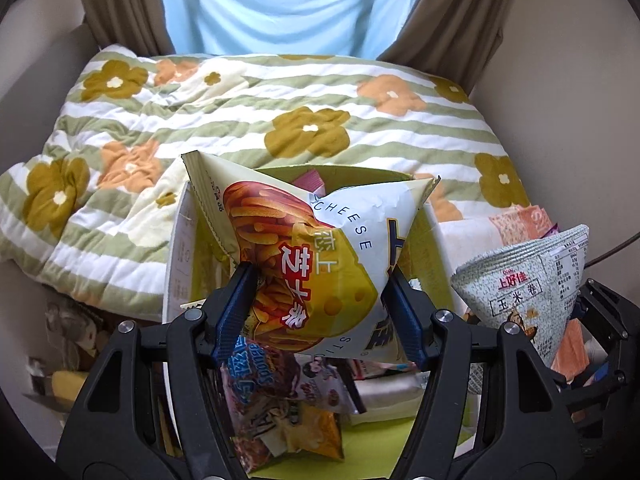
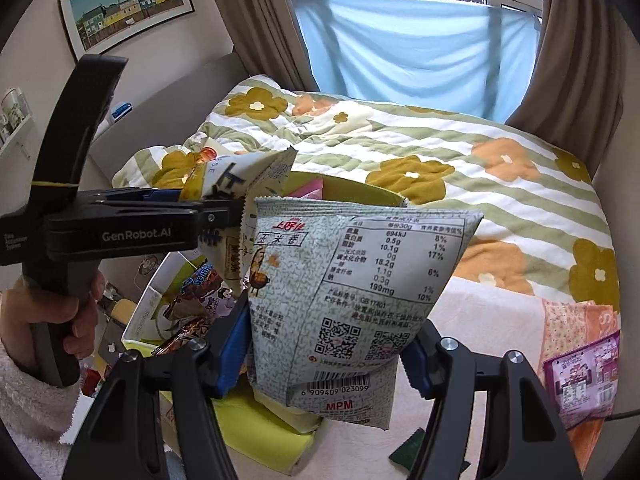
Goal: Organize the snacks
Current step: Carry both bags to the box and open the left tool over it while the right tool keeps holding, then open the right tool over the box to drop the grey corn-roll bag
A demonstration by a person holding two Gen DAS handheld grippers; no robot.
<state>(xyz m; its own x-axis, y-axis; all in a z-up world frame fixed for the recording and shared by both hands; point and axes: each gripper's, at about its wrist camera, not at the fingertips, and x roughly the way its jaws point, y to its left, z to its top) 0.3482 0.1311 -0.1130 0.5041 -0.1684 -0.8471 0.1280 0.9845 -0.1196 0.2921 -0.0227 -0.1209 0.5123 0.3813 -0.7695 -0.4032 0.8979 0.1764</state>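
My left gripper (image 1: pixel 320 280) is shut on a cheese stick bag (image 1: pixel 316 248), yellow and white, and holds it above an open yellow-green box (image 1: pixel 436 236). Several snack packs (image 1: pixel 280 400) lie in the box below. My right gripper (image 2: pixel 328 320) is shut on a grey-speckled corn roll bag (image 2: pixel 352 288), held up beside the box; this bag also shows at the right of the left wrist view (image 1: pixel 528 288). The left gripper (image 2: pixel 224 212) with its cheese stick bag (image 2: pixel 236 184) shows at the left of the right wrist view.
A striped quilt with flowers (image 1: pixel 280 112) covers the bed behind the box. A purple snack pack (image 2: pixel 584 376) lies on a pink towel (image 2: pixel 500 320) at the right. Curtains (image 2: pixel 568 60) and a blue sheet (image 2: pixel 416 48) hang at the window.
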